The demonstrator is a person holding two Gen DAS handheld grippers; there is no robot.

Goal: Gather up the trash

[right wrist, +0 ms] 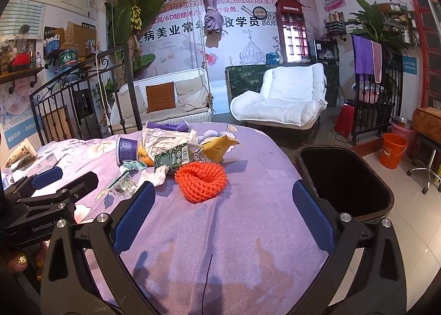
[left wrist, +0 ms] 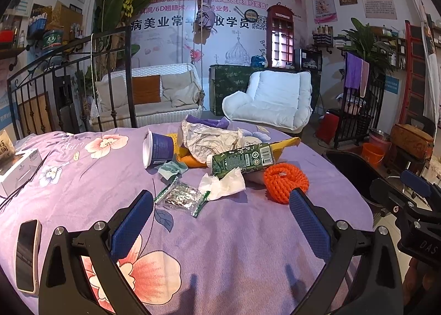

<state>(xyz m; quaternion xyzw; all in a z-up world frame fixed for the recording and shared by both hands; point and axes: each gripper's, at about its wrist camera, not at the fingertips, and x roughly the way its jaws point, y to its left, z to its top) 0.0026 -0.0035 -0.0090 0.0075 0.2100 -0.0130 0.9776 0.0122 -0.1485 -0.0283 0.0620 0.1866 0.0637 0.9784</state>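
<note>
While I hold both tools low over the bed, its purple flowered bedspread (left wrist: pixel 234 246) fills most of what I see. At its right edge stands my dark trash bin (right wrist: pixel 386 199), mouth open and black inside. My left gripper (left wrist: pixel 220 204) has its blue pads spread wide apart over bare cloth, holding nothing. My right gripper (right wrist: pixel 224 199) is just as wide, also holding nothing, one pad near the bin's rim.

Ahead of both lies the trash in a loose heap near the middle of the bed. Largest is the crumpled brownish paper (left wrist: pixel 209 137) at the back, with a yellow wrapper (right wrist: pixel 217 147) beside it. A purple cup (left wrist: pixel 158 149) lies on its side to the left of the paper. A green carton (left wrist: pixel 244 158) lies flat in front of the paper. Just right of the carton sits the orange foam net (right wrist: pixel 201 178), bunched into a ring, closest to my right tool. A white tissue (left wrist: pixel 223 184) touches the carton's near end, and a clear candy wrapper (left wrist: pixel 180 196) lies just beside it, nearest my left pads. Off at my far left a phone (left wrist: pixel 27 254) rests face up.
</note>
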